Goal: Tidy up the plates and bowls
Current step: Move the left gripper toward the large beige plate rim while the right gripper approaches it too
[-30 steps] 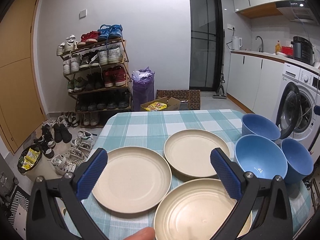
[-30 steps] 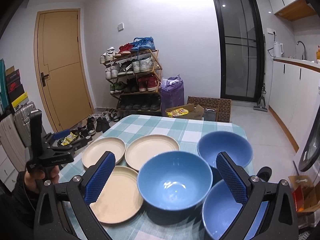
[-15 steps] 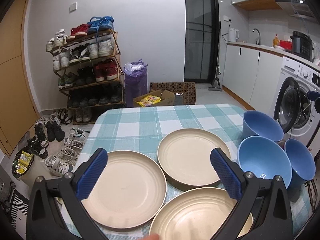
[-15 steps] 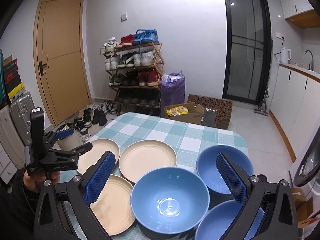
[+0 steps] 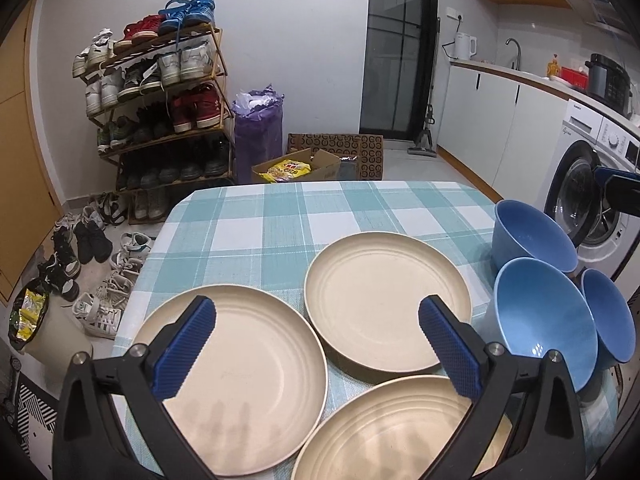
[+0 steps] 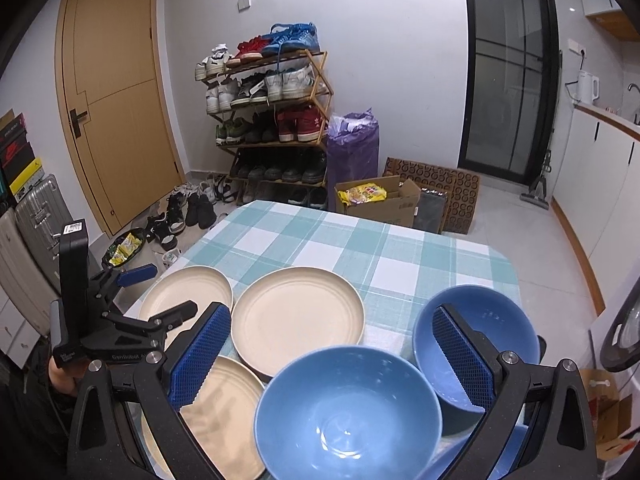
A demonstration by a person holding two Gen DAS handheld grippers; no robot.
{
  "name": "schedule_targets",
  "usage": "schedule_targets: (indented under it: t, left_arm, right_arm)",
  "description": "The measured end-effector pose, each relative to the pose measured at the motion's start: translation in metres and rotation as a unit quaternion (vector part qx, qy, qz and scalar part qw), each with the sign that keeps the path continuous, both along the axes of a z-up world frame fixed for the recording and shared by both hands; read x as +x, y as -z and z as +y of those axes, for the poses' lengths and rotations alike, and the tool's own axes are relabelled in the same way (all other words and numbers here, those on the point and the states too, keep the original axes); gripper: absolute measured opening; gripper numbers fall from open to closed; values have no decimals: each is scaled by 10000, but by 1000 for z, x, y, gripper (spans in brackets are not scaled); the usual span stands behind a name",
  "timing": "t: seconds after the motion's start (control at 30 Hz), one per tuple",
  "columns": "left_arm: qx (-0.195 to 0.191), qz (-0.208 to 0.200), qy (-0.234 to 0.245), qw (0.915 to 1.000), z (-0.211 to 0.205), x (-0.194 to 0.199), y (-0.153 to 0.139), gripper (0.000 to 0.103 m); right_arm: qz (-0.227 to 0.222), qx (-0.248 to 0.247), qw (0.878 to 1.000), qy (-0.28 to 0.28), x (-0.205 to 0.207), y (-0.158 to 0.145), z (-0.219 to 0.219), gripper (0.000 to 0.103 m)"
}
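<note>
Three beige plates lie on the checked tablecloth: a left plate, a far plate and a near plate. Three blue bowls stand to their right: a far bowl, a middle bowl and a right bowl. My left gripper is open and empty, above the plates. My right gripper is open and empty, above the middle bowl, with the far bowl beside it. The left gripper shows in the right wrist view, over the left plate's edge.
The table has a rounded far edge. Beyond it are a shoe rack, a purple bag and a cardboard box. A washing machine and white cabinets stand to the right. Suitcases stand left.
Both grippers have risen and tilted a little, so the plates and bowls sit lower in view. Both stay open. The dishes have not moved.
</note>
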State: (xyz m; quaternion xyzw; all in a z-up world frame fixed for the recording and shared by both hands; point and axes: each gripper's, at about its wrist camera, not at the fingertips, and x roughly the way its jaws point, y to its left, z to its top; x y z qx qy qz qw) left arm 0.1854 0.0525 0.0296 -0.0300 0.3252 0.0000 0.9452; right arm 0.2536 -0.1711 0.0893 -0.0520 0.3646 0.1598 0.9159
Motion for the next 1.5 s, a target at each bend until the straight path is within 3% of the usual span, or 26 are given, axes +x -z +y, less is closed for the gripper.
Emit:
schedule_targets:
  t: [0.7,1.27,1.5]
  left_arm:
    - [70,360,187,9992,-1,44,20,87]
    - [93,701,378,9968,-7,66,36,71]
    - [45,861,421,9954,-7,75,44,70]
  right_arm:
    - [609,-198,9979,-68,60,44,12,102]
    - [1243,-313,9916,-161,100,75,22,86]
    - [1499,-376,9878,-190,112,86,24,82]
